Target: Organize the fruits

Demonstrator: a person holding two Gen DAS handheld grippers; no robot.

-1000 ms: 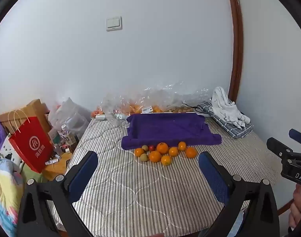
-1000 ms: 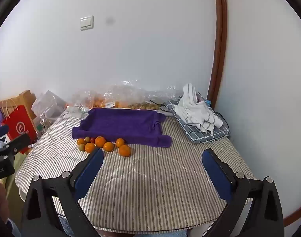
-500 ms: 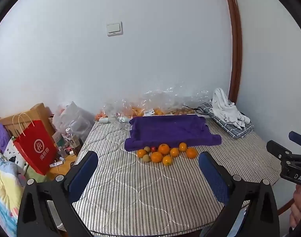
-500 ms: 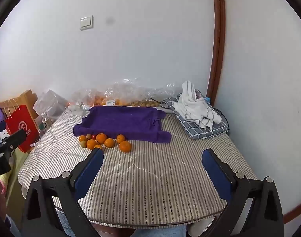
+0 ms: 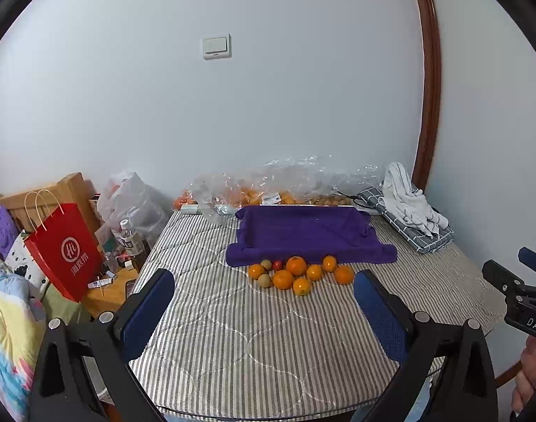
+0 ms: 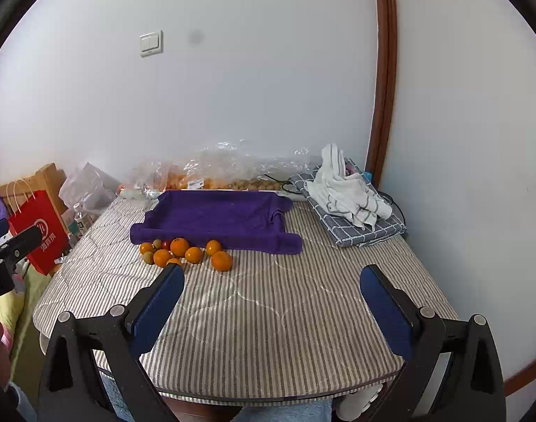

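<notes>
A cluster of several oranges [image 5: 296,265] [image 6: 179,246], two greenish-brown fruits [image 5: 264,280] and a small red fruit [image 5: 277,264] lies on the striped table cover, just in front of a purple towel-lined tray [image 5: 305,234] [image 6: 215,216]. My left gripper [image 5: 261,292] is open and empty, held well back over the table's near edge. My right gripper [image 6: 271,290] is open and empty, also held back near the table's front, to the right of the fruit. Each gripper shows at the edge of the other's view.
The table [image 6: 285,316] has a striped quilted cover. Clear plastic bags with more fruit [image 5: 268,190] lie along the wall behind the tray. A folded checked cloth with a white towel [image 6: 349,200] is at the back right. A red paper bag [image 5: 62,242] and clutter stand left of the table.
Both views have risen and pulled back a little, so the table and fruit sit lower and more of the near edge shows. Both grippers stay open and empty.
</notes>
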